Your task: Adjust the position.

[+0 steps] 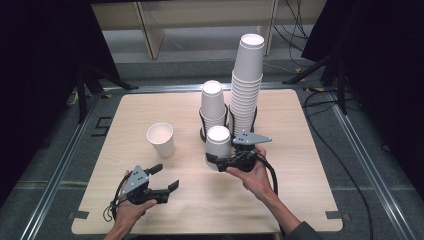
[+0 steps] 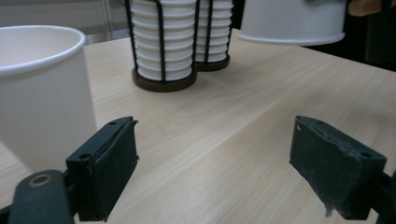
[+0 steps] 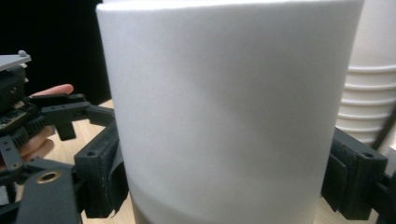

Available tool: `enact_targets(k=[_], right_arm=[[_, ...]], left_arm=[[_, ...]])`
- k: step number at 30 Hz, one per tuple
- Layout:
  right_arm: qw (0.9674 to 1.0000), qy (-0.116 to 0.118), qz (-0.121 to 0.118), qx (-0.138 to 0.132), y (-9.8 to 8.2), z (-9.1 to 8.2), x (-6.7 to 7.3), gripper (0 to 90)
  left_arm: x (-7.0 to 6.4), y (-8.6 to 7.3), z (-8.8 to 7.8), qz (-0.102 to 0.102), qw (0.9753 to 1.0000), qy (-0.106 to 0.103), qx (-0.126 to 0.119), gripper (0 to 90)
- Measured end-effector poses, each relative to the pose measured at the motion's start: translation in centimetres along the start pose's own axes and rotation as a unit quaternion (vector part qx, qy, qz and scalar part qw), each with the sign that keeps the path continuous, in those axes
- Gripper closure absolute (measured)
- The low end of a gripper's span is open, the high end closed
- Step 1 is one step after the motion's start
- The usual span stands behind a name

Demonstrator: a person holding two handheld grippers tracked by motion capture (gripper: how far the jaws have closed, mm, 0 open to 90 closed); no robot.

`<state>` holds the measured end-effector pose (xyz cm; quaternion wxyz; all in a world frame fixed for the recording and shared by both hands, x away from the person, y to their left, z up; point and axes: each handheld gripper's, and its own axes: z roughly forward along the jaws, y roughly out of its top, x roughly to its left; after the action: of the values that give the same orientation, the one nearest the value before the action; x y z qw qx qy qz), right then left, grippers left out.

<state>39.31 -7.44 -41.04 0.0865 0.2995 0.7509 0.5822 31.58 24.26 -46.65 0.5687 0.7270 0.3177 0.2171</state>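
Two grippers: right gripper (image 1: 215,159) clamps a plain, unprinted white cup (image 1: 218,141); left gripper (image 1: 166,178) gapes empty.

Paper cups: plain white, unpatterned, as are the held cup (image 1: 218,145), the loose cup (image 1: 161,139) and the two stacks (image 1: 246,85). Stack holders (image 2: 162,81): black wire ribs on dark bases, possibly brown. Table (image 1: 150,200): pale wood grain. Grippers' jaws: matt black. Left gripper (image 1: 162,176) top plate: grey. Surrounding floor: grey.
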Motion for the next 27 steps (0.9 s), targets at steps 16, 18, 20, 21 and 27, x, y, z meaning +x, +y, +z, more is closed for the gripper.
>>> enact_targets(k=[16,18,20,21,27], right_arm=[[0.999,0.043,-0.006,0.012,-0.7,2.0,2.0,17.0],[0.9987,0.049,-0.014,0.008,-0.8,2.3,2.2,17.0],[0.9983,0.055,-0.014,0.013,-0.9,2.5,2.6,17.0],[0.9978,0.059,-0.026,0.01,-0.9,2.7,2.6,17.0],[0.9965,0.076,-0.034,0.009,-1.2,3.4,3.6,17.3]], left_arm=[[-3.0,0.7,2.7,0.016,0.9983,-0.054,-0.016,14.4],[-2.8,0.8,2.6,0.005,0.998,-0.059,-0.02,14.4],[-2.7,0.8,2.6,-0.005,0.9977,-0.064,-0.022,14.4],[-2.7,0.8,2.6,-0.005,0.9975,-0.067,-0.023,14.4],[-2.9,0.8,2.7,-0.01,0.9971,-0.072,-0.021,14.4]])
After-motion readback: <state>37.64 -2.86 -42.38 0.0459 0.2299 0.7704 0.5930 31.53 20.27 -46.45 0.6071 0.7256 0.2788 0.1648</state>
